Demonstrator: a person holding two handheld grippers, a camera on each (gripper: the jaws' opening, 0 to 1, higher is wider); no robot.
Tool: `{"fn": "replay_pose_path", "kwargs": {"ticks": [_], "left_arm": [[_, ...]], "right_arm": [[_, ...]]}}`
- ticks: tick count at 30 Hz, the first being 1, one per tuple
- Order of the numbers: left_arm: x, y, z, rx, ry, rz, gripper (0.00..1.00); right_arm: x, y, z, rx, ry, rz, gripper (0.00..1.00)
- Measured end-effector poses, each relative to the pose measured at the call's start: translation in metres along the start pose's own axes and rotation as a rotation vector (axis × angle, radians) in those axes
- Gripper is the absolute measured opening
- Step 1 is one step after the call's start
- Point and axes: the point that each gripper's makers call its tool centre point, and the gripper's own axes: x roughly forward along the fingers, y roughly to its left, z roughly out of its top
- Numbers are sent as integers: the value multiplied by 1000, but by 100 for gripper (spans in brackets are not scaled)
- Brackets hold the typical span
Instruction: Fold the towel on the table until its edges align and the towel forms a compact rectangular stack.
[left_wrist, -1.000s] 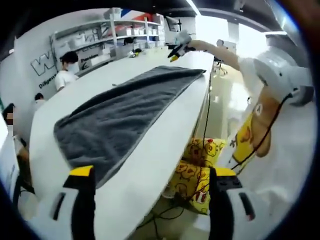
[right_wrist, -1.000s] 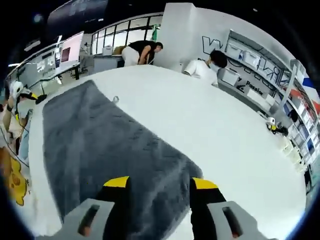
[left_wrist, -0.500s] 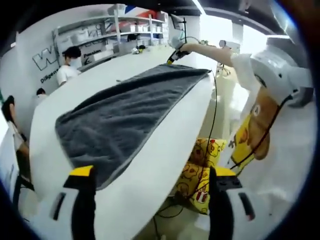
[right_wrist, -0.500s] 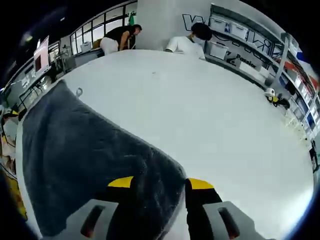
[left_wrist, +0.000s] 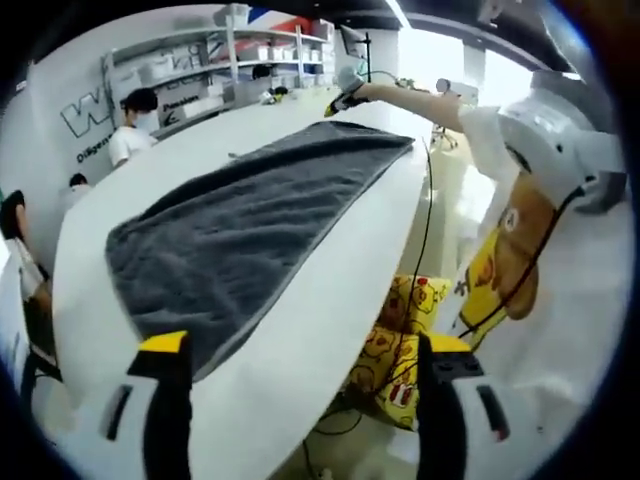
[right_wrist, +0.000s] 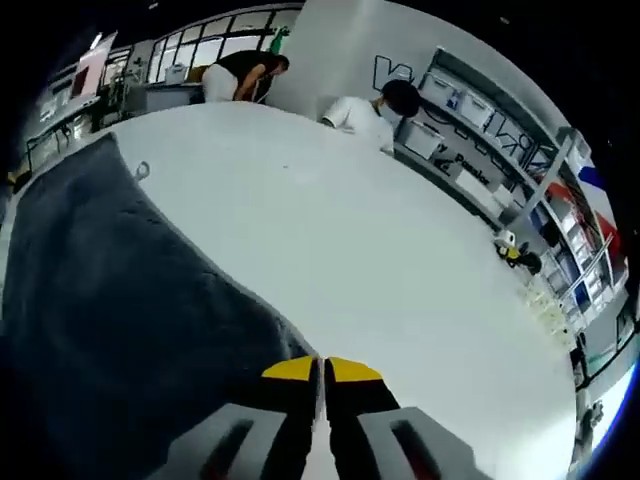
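While the left gripper (left_wrist: 296, 400) hangs with jaws apart off the near end of the table (left_wrist: 300, 330), the grey towel (left_wrist: 240, 220) lies flat along its edge. At the towel's far corner the right gripper (right_wrist: 321, 372) has its jaws pressed together; whether cloth is pinched, cannot tell.

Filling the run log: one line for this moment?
towel: flat on table | right gripper: shut on towel corner | left gripper: open, off towel
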Motion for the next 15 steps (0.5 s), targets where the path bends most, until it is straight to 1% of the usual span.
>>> {"fn": "replay_pose_path", "kwargs": {"ticks": [1,3,5,6,9,10,12,14,15], "left_arm": [[0,-1,0,-1,0,0,98],[1,-3,-1,0,3,-1,98],[0,-5,-1,4,7,-2,98],[0,-5,-1,5,6,-3,98],[0,-5,-1,7,7,-3,98],[0,-5,-1,7,8,-4,98],[0,-5,-1,9,9,-7,98],[2,-7,-1,11,10,-10,98],[2,-8,0,12,10,-12,98]], "right_arm": [[0,1,0,23,-2,17,1],[0,9,-1,55,-4,75,2],[0,8,-5,58,3,77,5],[0,10,-8,53,13,90,8],[1,17,-13,64,17,129,11],[1,24,-11,72,10,151,12],[3,30,-12,107,9,186,14],[5,34,-17,99,31,191,14],[6,34,-22,84,58,185,14]]}}
